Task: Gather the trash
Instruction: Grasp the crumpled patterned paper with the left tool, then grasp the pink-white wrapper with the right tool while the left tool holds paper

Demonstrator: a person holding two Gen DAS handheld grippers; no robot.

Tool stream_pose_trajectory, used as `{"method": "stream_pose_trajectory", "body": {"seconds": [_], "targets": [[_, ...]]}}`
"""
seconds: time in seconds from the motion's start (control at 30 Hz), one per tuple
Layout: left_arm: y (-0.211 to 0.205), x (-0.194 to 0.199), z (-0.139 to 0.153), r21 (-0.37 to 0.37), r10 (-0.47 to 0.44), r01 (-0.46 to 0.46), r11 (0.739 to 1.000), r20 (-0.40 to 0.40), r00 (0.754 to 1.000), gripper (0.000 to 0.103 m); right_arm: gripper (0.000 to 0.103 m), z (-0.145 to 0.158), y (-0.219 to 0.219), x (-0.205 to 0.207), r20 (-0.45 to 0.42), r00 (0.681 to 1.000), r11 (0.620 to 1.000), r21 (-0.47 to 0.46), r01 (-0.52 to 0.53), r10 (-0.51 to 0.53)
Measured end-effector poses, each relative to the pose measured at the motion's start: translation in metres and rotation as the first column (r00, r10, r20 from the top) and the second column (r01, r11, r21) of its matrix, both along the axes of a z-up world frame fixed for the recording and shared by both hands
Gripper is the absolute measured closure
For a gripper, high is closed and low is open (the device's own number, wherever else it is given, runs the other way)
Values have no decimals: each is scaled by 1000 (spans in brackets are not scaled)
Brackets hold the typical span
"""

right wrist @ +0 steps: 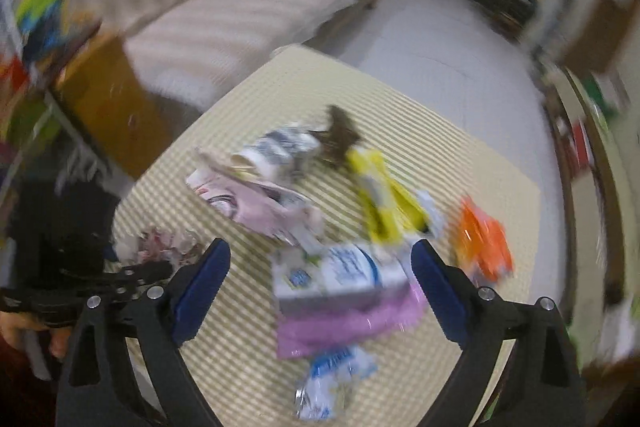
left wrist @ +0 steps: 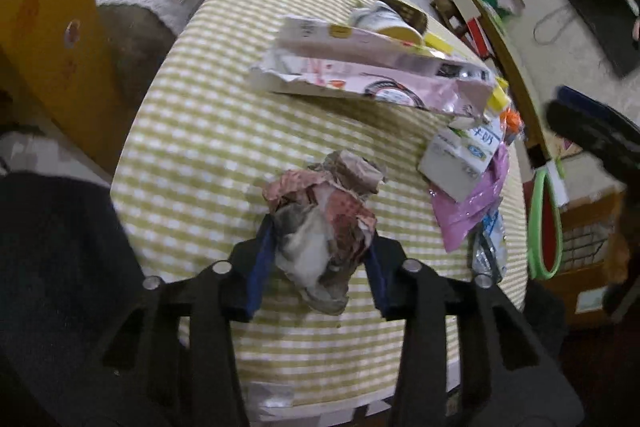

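- The left gripper pinches a crumpled paper wad between its blue pads, over the near part of the checked tablecloth.
- The pink carton lies farther off, mid-table.
- The right gripper gapes wide above a white-and-blue packet and purple wrapper.

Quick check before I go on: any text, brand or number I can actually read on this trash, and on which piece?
None reads cleanly.
Pink box: print and a round emblem, too blurred to read.
White carton: blue characters, illegible.
Blue-white wrapper: smeared by motion.
Crumpled paper in the left hand-held gripper: pattern only, no words.
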State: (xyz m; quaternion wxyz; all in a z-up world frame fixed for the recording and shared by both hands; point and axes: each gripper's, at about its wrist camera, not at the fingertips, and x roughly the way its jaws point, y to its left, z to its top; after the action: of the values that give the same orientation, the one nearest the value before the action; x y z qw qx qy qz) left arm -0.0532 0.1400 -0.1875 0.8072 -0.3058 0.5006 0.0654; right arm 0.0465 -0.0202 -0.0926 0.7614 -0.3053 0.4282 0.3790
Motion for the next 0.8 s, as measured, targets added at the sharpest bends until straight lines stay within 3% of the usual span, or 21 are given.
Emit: {"method": "stream_pose_trajectory", "body": {"seconds": [0.27, 0.3, 0.37, 0.4, 0.5, 0.8], "targets": [[6, -7, -2, -30, 17, -17, 999, 18, 1000, 52, 12, -58, 58, -11, 30, 979, 951, -244, -189, 202], [6, -5, -3, -36, 23, -23, 999, 17, 1000, 51, 14, -64, 61, -10, 33, 977, 944, -266, -195, 211], [10, -8, -4, -56, 36, -35, 998, 20, 999, 50, 30, -74, 62, -7, 20, 977, 935, -297, -196, 211], [10, -8, -5, -59, 37, -36, 998, 21, 999, 50, 36, -76, 61, -4, 10, 979, 935, -301, -189, 201], [11, -12, -5, -59, 32, -31, 998, 22, 999, 47, 73, -75, 52, 4, -50, 986, 946, -275, -169, 161], [16, -14, -6, -65, 30, -28, 998, 23, 999, 43, 75, -27, 24, 10, -87, 994, 987, -139, -82, 70]]}}
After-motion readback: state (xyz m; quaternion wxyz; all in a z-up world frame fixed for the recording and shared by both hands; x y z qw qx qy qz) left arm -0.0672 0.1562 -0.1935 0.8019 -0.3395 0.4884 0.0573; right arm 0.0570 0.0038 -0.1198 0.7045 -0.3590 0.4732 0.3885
